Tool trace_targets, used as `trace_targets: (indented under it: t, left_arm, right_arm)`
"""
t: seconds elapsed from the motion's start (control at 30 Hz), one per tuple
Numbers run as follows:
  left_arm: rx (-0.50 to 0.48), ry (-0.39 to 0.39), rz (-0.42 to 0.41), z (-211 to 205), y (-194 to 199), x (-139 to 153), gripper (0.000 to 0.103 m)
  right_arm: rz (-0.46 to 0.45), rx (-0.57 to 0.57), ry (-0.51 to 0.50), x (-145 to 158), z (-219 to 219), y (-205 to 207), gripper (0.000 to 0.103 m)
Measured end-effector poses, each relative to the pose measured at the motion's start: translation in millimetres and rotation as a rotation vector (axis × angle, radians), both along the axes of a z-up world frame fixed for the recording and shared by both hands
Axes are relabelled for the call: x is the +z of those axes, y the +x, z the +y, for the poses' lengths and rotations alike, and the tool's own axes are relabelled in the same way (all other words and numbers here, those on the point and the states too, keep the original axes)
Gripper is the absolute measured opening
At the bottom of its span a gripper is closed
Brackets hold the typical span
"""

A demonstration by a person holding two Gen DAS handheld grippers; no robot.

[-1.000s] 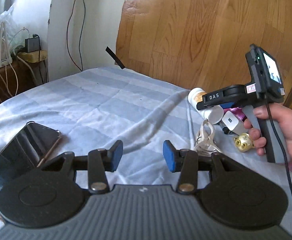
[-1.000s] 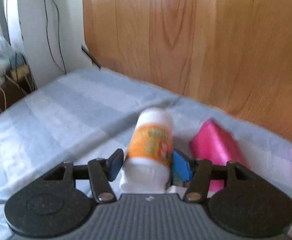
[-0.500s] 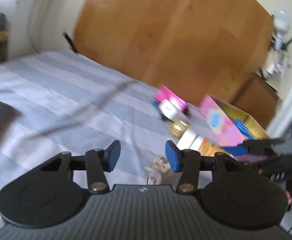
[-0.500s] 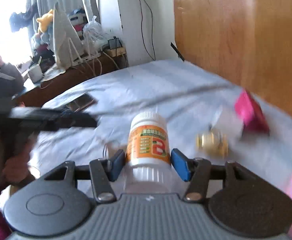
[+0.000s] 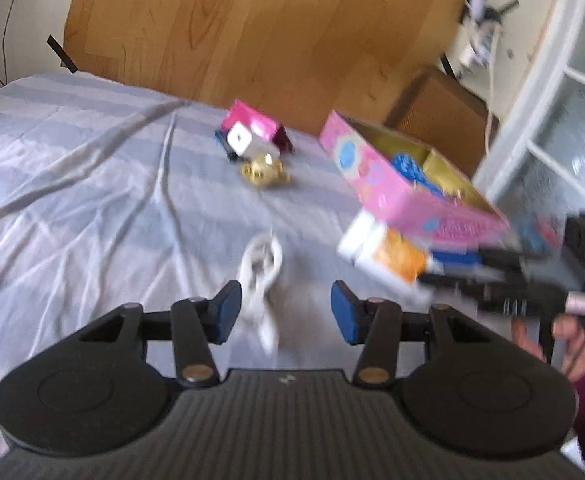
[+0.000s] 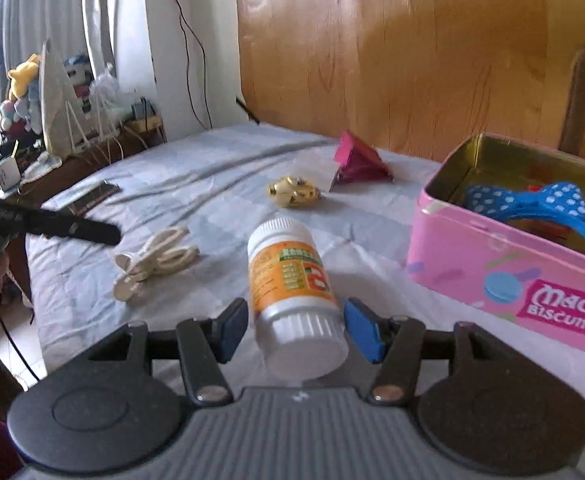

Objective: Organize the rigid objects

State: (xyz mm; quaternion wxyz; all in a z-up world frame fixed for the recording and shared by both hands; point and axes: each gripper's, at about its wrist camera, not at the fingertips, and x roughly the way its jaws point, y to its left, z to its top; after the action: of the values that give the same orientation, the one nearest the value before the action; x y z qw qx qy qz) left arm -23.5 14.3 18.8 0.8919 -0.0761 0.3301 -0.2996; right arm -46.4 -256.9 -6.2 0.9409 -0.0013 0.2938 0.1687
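My right gripper (image 6: 295, 328) is shut on a white pill bottle (image 6: 297, 292) with an orange label, held above the bed just left of an open pink biscuit tin (image 6: 504, 272). A blue dotted bow (image 6: 532, 202) lies in the tin. In the left wrist view the bottle (image 5: 388, 256) and the right gripper (image 5: 452, 268) show blurred in front of the tin (image 5: 404, 192). My left gripper (image 5: 284, 312) is open and empty, over a coiled white cable (image 5: 262, 276).
On the striped bedsheet (image 5: 92, 184) lie a gold trinket (image 5: 264, 170), a white charger cube (image 5: 240, 140) and a pink packet (image 5: 252, 124). A phone (image 6: 92, 196) lies far left. A wooden headboard (image 6: 412, 48) stands behind. A cluttered side table (image 6: 72, 148) is at left.
My right gripper has carried the bottle from the far side of the bed to beside the pink tin. My left gripper has swung right; the phone has left its view.
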Motion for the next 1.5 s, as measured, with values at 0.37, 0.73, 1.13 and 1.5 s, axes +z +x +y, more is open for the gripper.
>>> trace_targets:
  t: [0.37,0.73,1.13,1.5]
  left_arm:
    - [0.013,0.167,-0.007,-46.7,81.6,-24.2,0.049]
    - [-0.098,-0.013,-0.067,-85.7,86.5,4.9,0.067]
    - [0.122,0.094,-0.068,-78.4,121.1,1.0,0.077]
    - [-0.019,-0.066,-0.038,-71.6,77.4,24.7,0.075]
  right_arm:
    - [-0.005,-0.104,0.081,-9.8,0.3,-12.5,0.055]
    - [0.045,-0.116,0.094,-19.1,6.3,-28.0,0.055]
    - [0.047,-0.147,0.071,-32.0,12.5,-3.7,0.055]
    - [0.042,-0.147,0.110,-31.4,7.6,-5.7,0.055]
